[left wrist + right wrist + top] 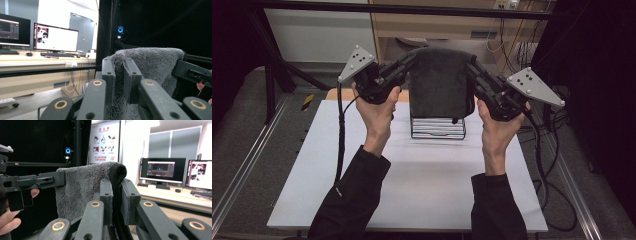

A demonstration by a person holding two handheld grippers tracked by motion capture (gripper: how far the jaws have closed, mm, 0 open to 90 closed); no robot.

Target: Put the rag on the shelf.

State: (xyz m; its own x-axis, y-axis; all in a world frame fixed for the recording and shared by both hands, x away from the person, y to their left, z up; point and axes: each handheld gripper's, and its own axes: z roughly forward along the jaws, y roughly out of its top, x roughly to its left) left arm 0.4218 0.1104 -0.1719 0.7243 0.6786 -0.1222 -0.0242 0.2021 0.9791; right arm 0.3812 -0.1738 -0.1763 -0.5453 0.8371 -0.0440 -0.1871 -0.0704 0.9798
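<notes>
1. The left tongs [408, 64] are clamped on one top corner of the dark grey towel [438, 82]; the right tongs [474, 67] pinch the opposite corner.
2. The towel hangs stretched between them, raised above the white counter [422, 175], its lower edge over a wire rack [438, 128].
3. Pick-up looks done; spreading, folding or draping it on the rack probably remains.
</notes>
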